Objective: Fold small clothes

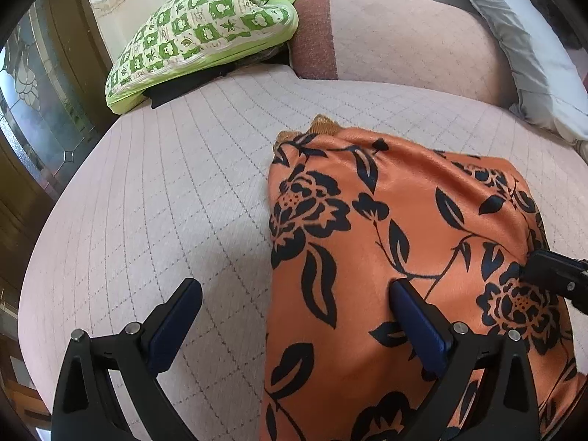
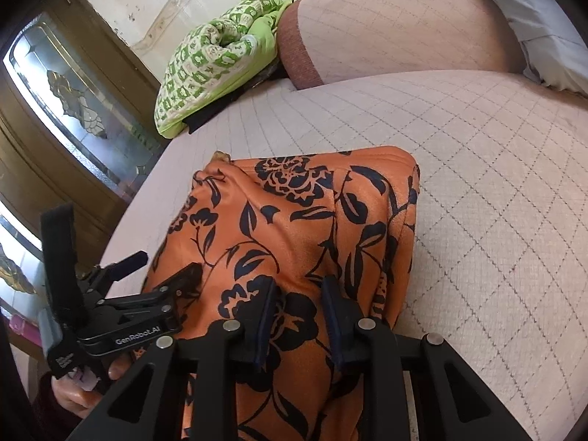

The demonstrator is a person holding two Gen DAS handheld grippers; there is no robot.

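Note:
An orange garment with a black flower print (image 1: pixel 397 242) lies folded on the pale quilted bed; it also shows in the right wrist view (image 2: pixel 294 228). My left gripper (image 1: pixel 294 294) is open, its right finger (image 1: pixel 415 316) over the garment's near left part and its left finger (image 1: pixel 176 316) over bare mattress. It shows at the left of the right wrist view (image 2: pixel 161 279). My right gripper (image 2: pixel 299 305) hovers over the garment's near edge with a narrow gap between its jaws; cloth shows in the gap, and a grip cannot be confirmed. Its tip shows in the left wrist view (image 1: pixel 551 272).
A green-and-white checked quilt (image 1: pixel 198 36) lies on a dark cloth at the far left of the bed (image 1: pixel 165 183). A pink bolster (image 1: pixel 397 36) and a grey pillow (image 1: pixel 533 55) lie along the far side. A glass-panelled wooden door (image 2: pixel 73 110) stands left of the bed.

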